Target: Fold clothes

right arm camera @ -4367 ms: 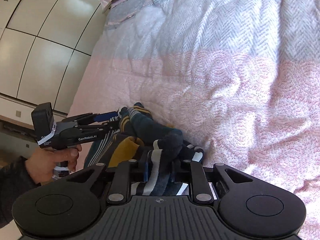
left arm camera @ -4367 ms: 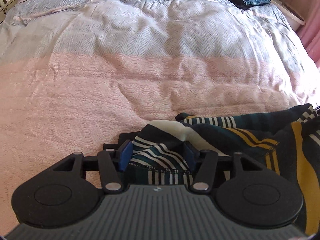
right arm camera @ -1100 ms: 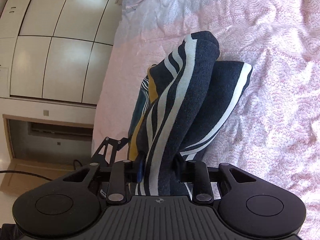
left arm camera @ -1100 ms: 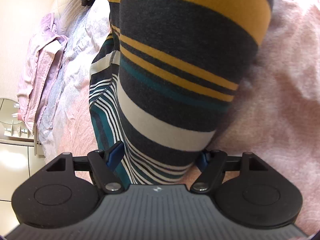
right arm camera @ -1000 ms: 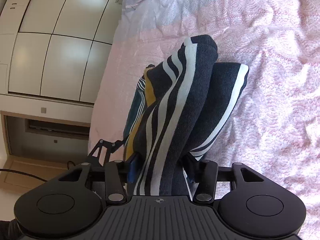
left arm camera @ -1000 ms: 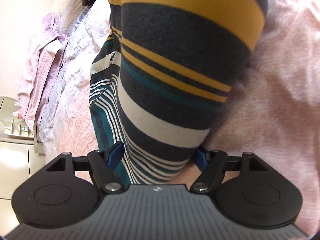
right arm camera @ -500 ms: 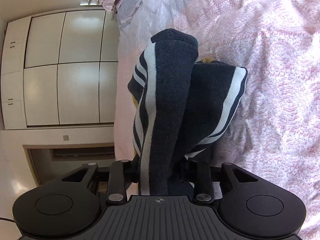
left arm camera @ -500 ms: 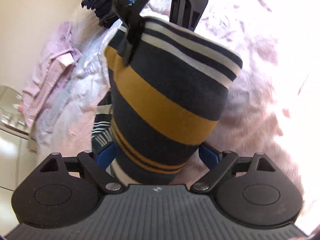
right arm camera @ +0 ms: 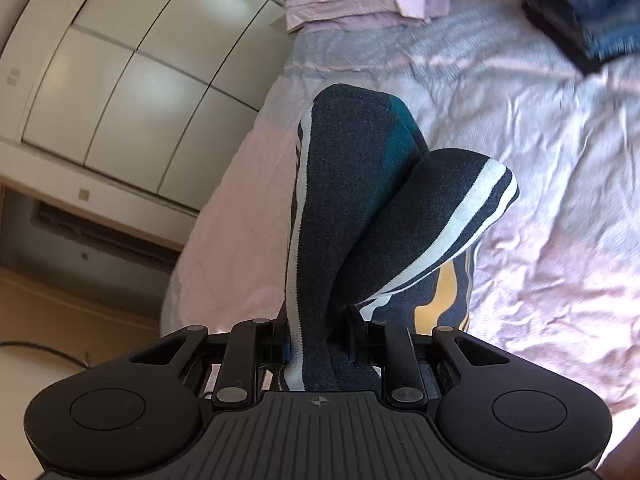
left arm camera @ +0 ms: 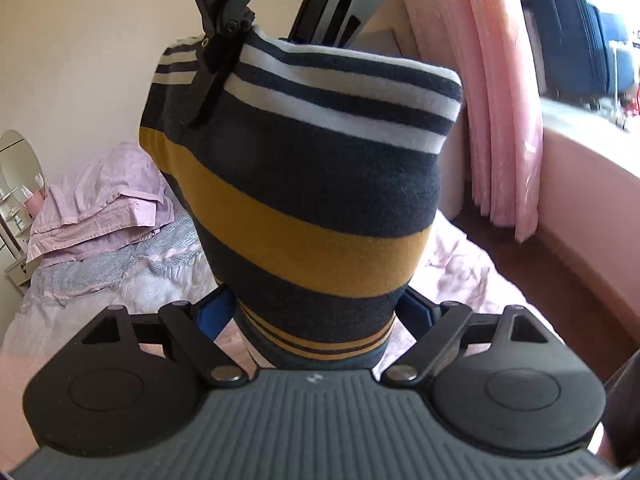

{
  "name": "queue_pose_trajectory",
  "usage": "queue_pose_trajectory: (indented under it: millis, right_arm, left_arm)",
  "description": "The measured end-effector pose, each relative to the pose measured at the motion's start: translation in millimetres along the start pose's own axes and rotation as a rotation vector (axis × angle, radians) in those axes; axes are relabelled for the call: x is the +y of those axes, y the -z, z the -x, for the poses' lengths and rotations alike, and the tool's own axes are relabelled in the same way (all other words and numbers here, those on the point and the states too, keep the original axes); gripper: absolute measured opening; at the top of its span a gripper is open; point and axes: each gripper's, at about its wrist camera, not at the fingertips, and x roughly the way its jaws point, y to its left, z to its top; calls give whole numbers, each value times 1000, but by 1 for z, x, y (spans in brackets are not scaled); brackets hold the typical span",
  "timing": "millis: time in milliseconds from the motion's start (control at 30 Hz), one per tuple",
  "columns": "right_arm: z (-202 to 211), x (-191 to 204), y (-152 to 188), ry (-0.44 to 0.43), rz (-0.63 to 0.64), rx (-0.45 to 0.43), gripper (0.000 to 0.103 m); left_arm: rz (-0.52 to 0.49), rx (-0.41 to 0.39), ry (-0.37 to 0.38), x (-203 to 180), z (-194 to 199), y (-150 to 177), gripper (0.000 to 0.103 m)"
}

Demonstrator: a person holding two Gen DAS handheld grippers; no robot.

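A striped garment (left arm camera: 304, 184), dark grey with mustard, white and teal bands, hangs in the air above the bed. My left gripper (left arm camera: 316, 312) has its jaws spread wide on either side of the cloth's lower part; the fabric passes between them. My right gripper (right arm camera: 320, 344) is shut on the garment's upper edge (right arm camera: 344, 208). The right gripper also shows in the left wrist view (left arm camera: 280, 20), clamped on the white-striped edge at the top.
A pink and grey-blue quilted bed (right arm camera: 540, 168) lies below. Lilac pillows (left arm camera: 96, 208) sit at its head. A dark folded pile (right arm camera: 580, 4) lies at the far side. White wardrobe doors (right arm camera: 120, 80) stand left. Pink curtains (left arm camera: 500, 100) hang by a window ledge.
Both grippers lifted the garment off the bed and up high. The left gripper's jaws have spread wider around the cloth. The right gripper stays clamped on the top edge.
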Motion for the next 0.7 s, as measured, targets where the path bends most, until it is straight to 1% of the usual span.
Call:
queue_pose_trajectory:
  millis: [67,100,167,200,233,267,300,367,400,467,500,533,633,667,700]
  right_arm:
    - [1,53,18,90,180,36,24]
    - [-5,78,32,125,270,72,27]
    - [-37,118,65,99,372,129,31]
    - [-63,132,88,68,409,162,34]
    - [-91,145,112,34,445,197,44]
    - [-121,150,133,-4,456,231,48]
    - [-151,154,153,-44,463,266,56]
    - [-211,161,194,-124,476,335,56]
    - [-230,160,208,-150,440,369,56]
    - [-246,149,222,-182,407,395,57]
    - [-253,142,229,-197,392,407,59]
    - [-260,136,236,-213,378,418,63]
    - [-246,100,234,-146,300,404,66]
    - [-241,85,228,-103,278,385,66]
    - [-236,70,222,-58,257,362,66]
  left_arm:
    - [67,-24,3,-6,20,-2,85]
    - [100,-36,5,-9,29,-3,85]
    - [168,-59,8,-16,49,-5,85]
    - [228,4,-23,-15,62,16,84]
    - [289,66,-54,-14,75,38,84]
    - [350,129,-84,-13,88,60,83]
    - [429,185,-121,-9,104,84,80]
    - [548,263,-204,-6,133,120,79]
    - [607,301,-245,-4,147,138,79]
    - [702,319,-299,-2,164,159,79]
    - [749,327,-325,0,172,170,79]
    - [767,316,-324,3,169,172,79]
    - [818,281,-319,11,157,180,79]
    - [835,269,-317,14,154,183,79]
    - [831,248,-300,22,143,181,79]
